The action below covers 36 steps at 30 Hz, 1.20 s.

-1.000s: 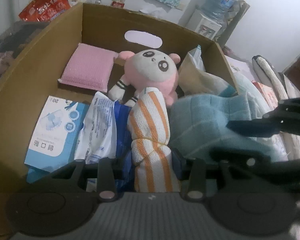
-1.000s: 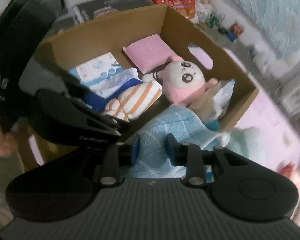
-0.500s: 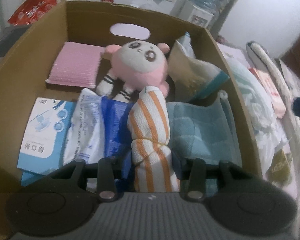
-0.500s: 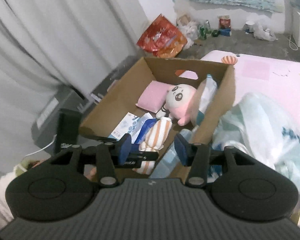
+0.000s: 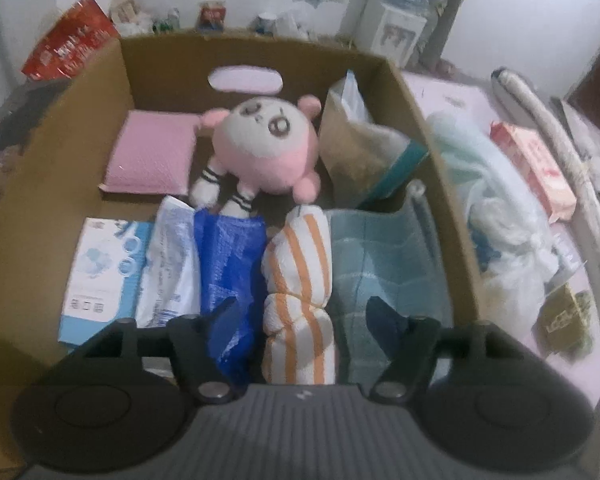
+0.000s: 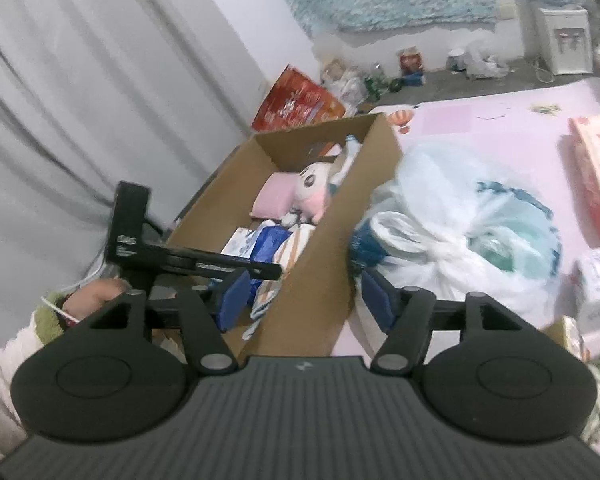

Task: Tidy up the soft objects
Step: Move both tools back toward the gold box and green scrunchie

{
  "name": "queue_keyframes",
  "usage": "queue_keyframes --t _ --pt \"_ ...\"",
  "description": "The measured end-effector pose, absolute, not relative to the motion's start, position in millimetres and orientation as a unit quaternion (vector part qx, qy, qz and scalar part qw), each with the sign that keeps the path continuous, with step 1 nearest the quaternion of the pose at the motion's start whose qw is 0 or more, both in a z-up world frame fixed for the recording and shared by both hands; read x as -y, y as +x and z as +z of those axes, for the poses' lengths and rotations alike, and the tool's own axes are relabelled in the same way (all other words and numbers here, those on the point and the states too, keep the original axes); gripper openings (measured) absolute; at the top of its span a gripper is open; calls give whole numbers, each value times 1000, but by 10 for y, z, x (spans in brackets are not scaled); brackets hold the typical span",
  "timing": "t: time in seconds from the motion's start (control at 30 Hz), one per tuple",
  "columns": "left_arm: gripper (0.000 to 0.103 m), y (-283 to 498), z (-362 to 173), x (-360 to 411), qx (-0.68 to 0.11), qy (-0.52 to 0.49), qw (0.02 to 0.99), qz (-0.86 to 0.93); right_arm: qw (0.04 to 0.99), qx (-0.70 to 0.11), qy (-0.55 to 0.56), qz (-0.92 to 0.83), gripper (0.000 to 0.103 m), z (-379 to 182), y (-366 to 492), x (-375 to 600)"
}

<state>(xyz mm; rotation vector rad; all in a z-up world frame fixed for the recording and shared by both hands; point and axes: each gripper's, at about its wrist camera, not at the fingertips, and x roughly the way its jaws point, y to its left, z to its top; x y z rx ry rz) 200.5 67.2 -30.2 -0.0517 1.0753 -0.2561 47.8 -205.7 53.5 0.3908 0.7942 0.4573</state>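
Observation:
A cardboard box (image 5: 440,168) holds a pink plush (image 5: 260,148), a pink pad (image 5: 152,156), an orange-striped rolled towel (image 5: 300,280), a folded light-blue towel (image 5: 384,256), a blue bag (image 5: 232,256) and white packets (image 5: 172,264). My left gripper (image 5: 304,314) hangs over the box's near end. Its jaws are opening, with the striped towel lying between them and the pads off it. My right gripper (image 6: 306,294) is outside the box (image 6: 320,272), near its corner, and its jaws are opening on nothing. A tied plastic bag of soft things (image 6: 460,232) lies just right of it.
A brown paper bag (image 5: 360,148) leans in the box's right corner. On the pink bed sheet (image 6: 480,120) lies a red-and-white carton (image 6: 596,172). A red snack bag (image 6: 296,100) and a water dispenser (image 6: 564,40) stand by the far wall. A hand (image 6: 92,296) shows at lower left.
The left jaws spread off the striped towel and the gripper drew back a little. The right gripper left the blue towel in the box, swung out to the right and widened.

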Motion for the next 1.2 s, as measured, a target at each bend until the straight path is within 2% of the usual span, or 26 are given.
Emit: queue_keyframes --t 0.23,0.3,0.57,0.87,1.2 --pt "84 1507 195 -763 -436 -56 891 -117 895 -325 256 166 75 482 -99 2661" --pt "90 1321 352 -746 -413 -65 900 -123 896 -313 277 147 75 442 -255 2845" --pt "100 606 745 -246 -335 -60 918 -206 885 -272 368 85 76 107 -843 3403" --pt "101 360 593 885 -363 -11 870 -333 869 -255 420 56 76 -227 -1182 3669" --pt "100 521 -78 1690 -452 -47 824 -338 857 -263 442 19 76 -533 -1305 3947"
